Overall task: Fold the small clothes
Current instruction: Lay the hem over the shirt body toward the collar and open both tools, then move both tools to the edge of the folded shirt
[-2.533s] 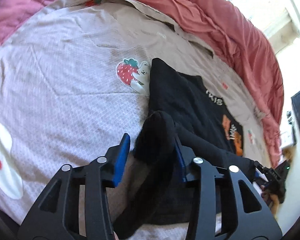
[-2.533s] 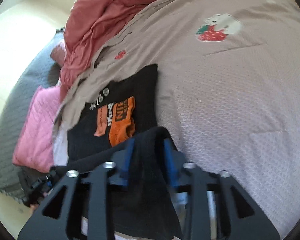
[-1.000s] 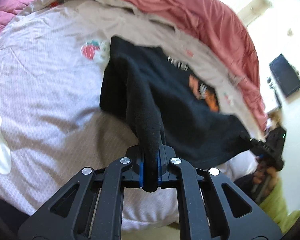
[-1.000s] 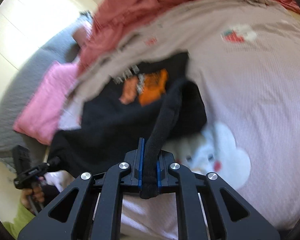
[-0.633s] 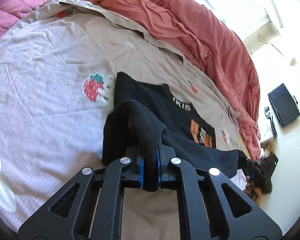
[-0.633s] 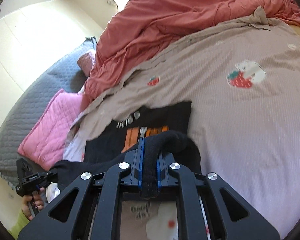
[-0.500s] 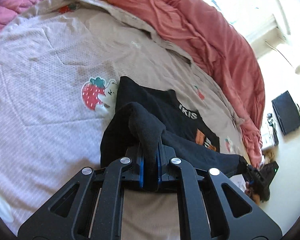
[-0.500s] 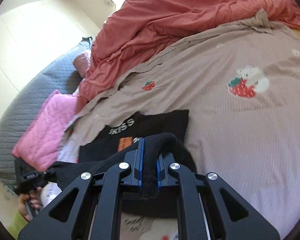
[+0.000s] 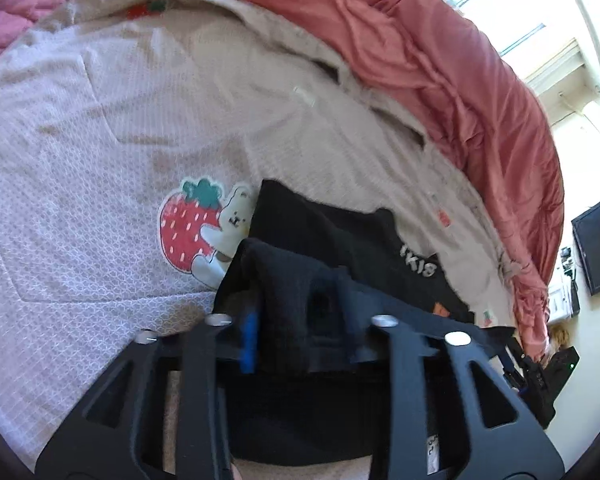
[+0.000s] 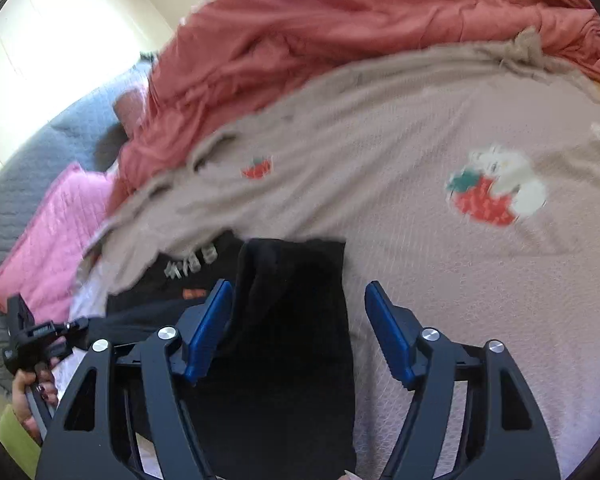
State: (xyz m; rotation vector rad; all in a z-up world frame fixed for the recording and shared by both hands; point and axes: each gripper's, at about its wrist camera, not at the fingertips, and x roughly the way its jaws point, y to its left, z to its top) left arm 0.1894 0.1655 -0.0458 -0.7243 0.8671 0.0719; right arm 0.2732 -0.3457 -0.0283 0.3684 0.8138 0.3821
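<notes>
A small black shirt (image 9: 324, 232) with white lettering (image 9: 418, 266) and an orange print lies on the beige bedsheet (image 9: 100, 160), its near edge folded forward over itself. My left gripper (image 9: 300, 320) has its jaws opening. A thick black fold of the shirt stands between its blue pads (image 9: 248, 336), which are no longer clamped on it. In the right wrist view, the jaws of my right gripper (image 10: 298, 320) are opening wide over the shirt (image 10: 300, 280). The cloth lies flat below, touching neither pad.
A red duvet (image 9: 440, 60) is bunched along the far side of the bed. A pink quilted pillow (image 10: 48, 224) and a grey quilt (image 10: 4, 200) lie at the left. The sheet has a strawberry-and-bear print (image 9: 196, 228). A black screen (image 9: 594, 248) stands off the bed.
Both grippers were shut on the black hem and carried it forward over the shirt. Now both sets of jaws have parted, and the fold covers most of the orange print.
</notes>
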